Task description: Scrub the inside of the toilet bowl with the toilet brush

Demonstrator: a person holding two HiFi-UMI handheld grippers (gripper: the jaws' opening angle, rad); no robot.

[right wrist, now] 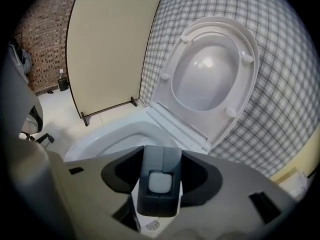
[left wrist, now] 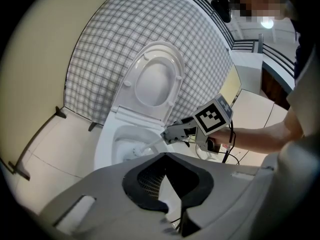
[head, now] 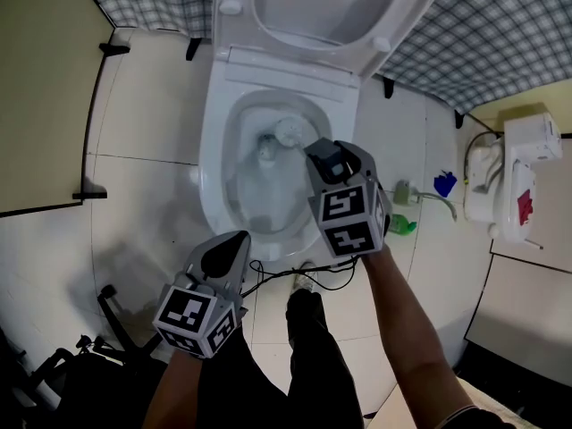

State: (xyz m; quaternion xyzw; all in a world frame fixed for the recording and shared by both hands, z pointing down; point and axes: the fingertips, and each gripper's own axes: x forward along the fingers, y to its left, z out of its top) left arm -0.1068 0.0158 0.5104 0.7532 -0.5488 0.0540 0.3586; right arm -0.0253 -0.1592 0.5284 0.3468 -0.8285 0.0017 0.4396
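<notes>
Toilet bowl [head: 213,164] stands with its lid [head: 322,12] raised against the checked wall [head: 500,34].

Right tool [head: 323,161]: held above the right side of the bowl, angled down into it. Its jaws are clamped on the handle of the toilet brush [head: 287,132]. In the right gripper view the dark handle end, with a pale square in its middle, fills the gap between the jaws. In the left gripper view a white shaft runs from this tool down over the rim into the bowl.

Brush head: round and pale, deep inside the bowl, toward the back. Contact between the bristles and the porcelain cannot be made out.

Left tool [head: 229,247]: low, just in front of the bowl's front-left rim and apart from it, pointing toward the toilet. Its jaws stand together with nothing between them.

Floor: a black cable [head: 286,280] loops between the two tools, in front of the bowl. A green object [head: 402,225] and a blue object [head: 445,183] lie to the right of the toilet. The person's shoe [head: 304,284] is just in front of the bowl.
</notes>
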